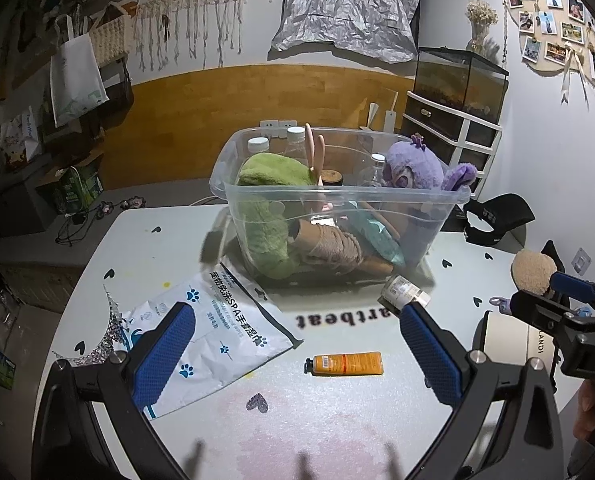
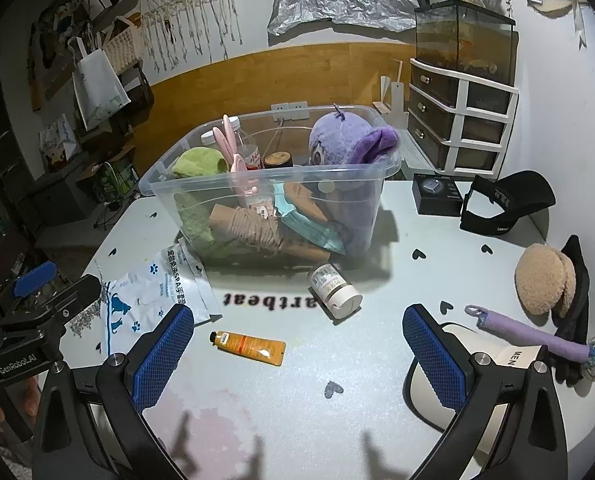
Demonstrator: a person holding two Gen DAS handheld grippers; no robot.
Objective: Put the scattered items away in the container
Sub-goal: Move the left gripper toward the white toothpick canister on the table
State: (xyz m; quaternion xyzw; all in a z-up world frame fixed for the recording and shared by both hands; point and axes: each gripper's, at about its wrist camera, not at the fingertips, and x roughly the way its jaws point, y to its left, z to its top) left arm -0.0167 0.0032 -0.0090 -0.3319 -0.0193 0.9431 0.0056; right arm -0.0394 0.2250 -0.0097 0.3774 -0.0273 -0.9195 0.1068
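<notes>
Clear plastic container [image 2: 257,184]: stands at the far middle of my desk [image 2: 377,360]. Contents: purple plush toy [image 2: 349,140] at the right end, green towel [image 2: 197,164] at the left, spool of twine [image 2: 253,228] on the bottom, teal pouch [image 2: 313,228], pink scissors [image 2: 233,148], capped bottles [image 1: 295,140] and a dark jar [image 2: 276,159] toward the back.

Still loose on the desk:
- White pill bottle [image 2: 333,288], on its side, just in front of the container.
- Orange tube [image 2: 249,346], lying flat, nearer to me than the bottle.
- White wipes packet with blue paw prints [image 1: 213,332], one corner touching the container's front left.
- Black cap [image 2: 509,204] and small black box [image 2: 437,194], far right.
- Tan fuzzy pouf [image 2: 541,280] resting on a black cloth [image 2: 577,292], right edge.
- Lilac wand toy [image 2: 537,338] lying across a white booklet [image 2: 509,360].

My left claw [image 1: 297,344]: released, jaws wide, nothing held, above the orange tube and the packet.

My right claw [image 2: 297,344]: released, jaws wide, nothing held, with the orange tube between its pads from this viewpoint.
</notes>
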